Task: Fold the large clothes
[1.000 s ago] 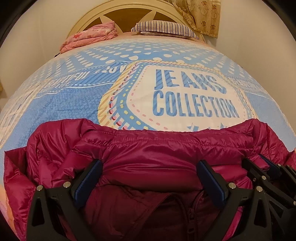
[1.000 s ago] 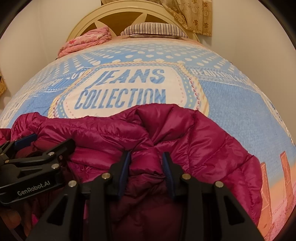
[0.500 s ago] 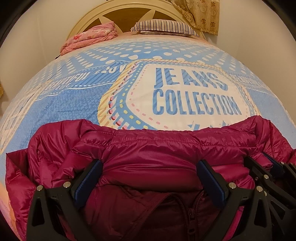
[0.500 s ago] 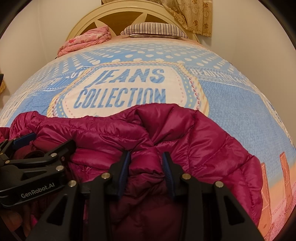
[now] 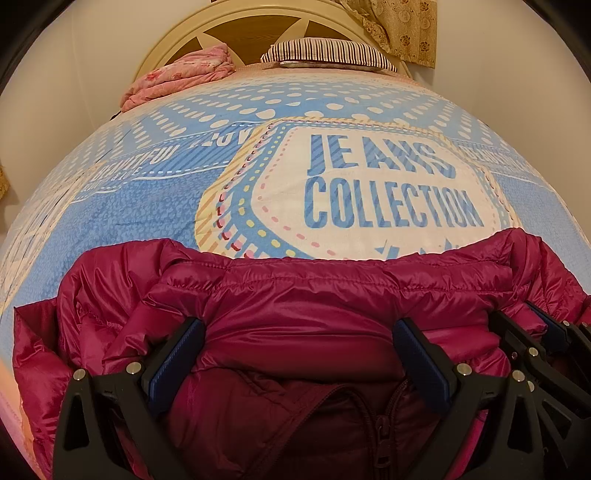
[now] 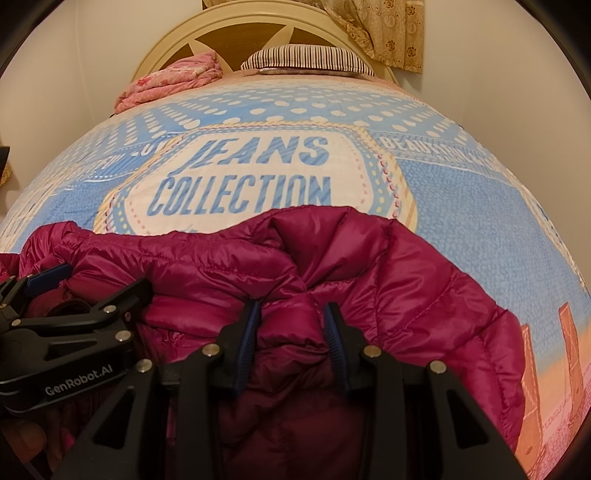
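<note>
Bedroom, blue printed bedspread (image 5: 155, 206), a magenta jacket (image 5: 303, 306) bunched at its near edge.

Pink blanket (image 5: 177, 77) lies at the far left by the headboard (image 6: 258, 26), with a striped pillow (image 5: 328, 55) to its right and a curtain (image 6: 384, 33) beyond. Nearer, the left gripper (image 5: 299, 350) has its jaws spread wide, released, astride a fold of the jacket above its zipper (image 5: 380, 435). Just beside it, the right gripper (image 6: 291, 332) is clenched on a puffy ridge of the jacket, pads (image 6: 245, 343) pressing in from both sides.

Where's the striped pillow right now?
The striped pillow lies at the bed's far end against the headboard, right of the pink bundle, in both views.
</note>
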A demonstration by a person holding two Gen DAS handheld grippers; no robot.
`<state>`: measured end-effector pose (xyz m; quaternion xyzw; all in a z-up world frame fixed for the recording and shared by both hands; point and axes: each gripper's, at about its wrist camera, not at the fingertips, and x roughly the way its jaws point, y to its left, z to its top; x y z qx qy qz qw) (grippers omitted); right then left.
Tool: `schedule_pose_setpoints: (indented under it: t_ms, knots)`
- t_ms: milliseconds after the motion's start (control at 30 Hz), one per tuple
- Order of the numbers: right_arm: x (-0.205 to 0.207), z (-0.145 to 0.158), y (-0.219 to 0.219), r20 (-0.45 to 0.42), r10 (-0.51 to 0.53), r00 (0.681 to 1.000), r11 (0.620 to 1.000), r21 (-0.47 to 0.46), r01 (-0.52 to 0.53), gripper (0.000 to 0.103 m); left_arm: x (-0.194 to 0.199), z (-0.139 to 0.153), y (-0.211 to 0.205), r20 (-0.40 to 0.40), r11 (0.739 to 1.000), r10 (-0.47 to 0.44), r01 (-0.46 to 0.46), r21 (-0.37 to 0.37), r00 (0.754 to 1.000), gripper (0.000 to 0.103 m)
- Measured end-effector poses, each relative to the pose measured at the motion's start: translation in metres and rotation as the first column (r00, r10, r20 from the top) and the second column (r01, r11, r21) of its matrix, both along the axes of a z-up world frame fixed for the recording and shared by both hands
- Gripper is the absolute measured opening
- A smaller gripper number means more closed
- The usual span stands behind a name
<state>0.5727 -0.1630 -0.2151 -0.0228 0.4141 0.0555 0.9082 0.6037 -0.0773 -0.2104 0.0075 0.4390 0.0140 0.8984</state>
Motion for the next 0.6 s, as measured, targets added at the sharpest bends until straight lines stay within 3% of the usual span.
schedule_pose_setpoints:
  t_ms: [133, 200, 267, 300, 367, 433, 533, 600]
  knots:
    - [0.001, 0.002, 0.000, -0.005, 0.003, 1.000, 1.000, -0.012, -0.003, 0.040, 0.003, 0.003, -0.003, -0.022, 1.000, -0.005, 0.005, 0.027, 1.000, 0.102]
    - [0.002, 0.006, -0.003, -0.015, 0.008, 1.000, 1.000, -0.016, -0.008, 0.052, 0.002, 0.012, -0.003, -0.045, 0.999, -0.025, 0.027, 0.044, 0.999, 0.102]
    - [-0.004, 0.018, -0.008, -0.008, 0.018, 1.000, 0.999, -0.044, -0.018, 0.068, -0.009, 0.032, 0.003, -0.012, 0.997, -0.026, 0.027, 0.070, 1.000, 0.102]
    - [-0.009, 0.024, -0.011, 0.006, 0.017, 1.000, 0.999, -0.049, -0.017, 0.076, -0.022, 0.050, 0.011, 0.031, 0.998, -0.023, 0.021, 0.066, 0.999, 0.102]
    - [-0.027, 0.040, -0.025, 0.054, -0.009, 0.999, 0.998, -0.057, 0.012, 0.077, -0.047, 0.073, 0.028, 0.081, 0.998, -0.026, 0.021, 0.059, 0.996, 0.102]
    - [-0.046, 0.048, -0.041, 0.043, -0.022, 0.999, 0.999, -0.040, 0.024, 0.077, -0.079, 0.085, 0.048, 0.097, 0.998, -0.023, 0.017, 0.061, 0.995, 0.102]
    - [-0.092, 0.046, -0.064, -0.026, -0.015, 1.000, 1.000, 0.013, 0.016, 0.077, -0.135, 0.082, 0.075, 0.089, 0.995, -0.012, 0.003, 0.100, 0.996, 0.102]
    - [-0.125, 0.039, -0.073, -0.053, -0.007, 0.999, 1.000, -0.015, 0.006, 0.077, -0.175, 0.071, 0.093, 0.066, 0.992, -0.016, 0.008, 0.128, 0.998, 0.102]
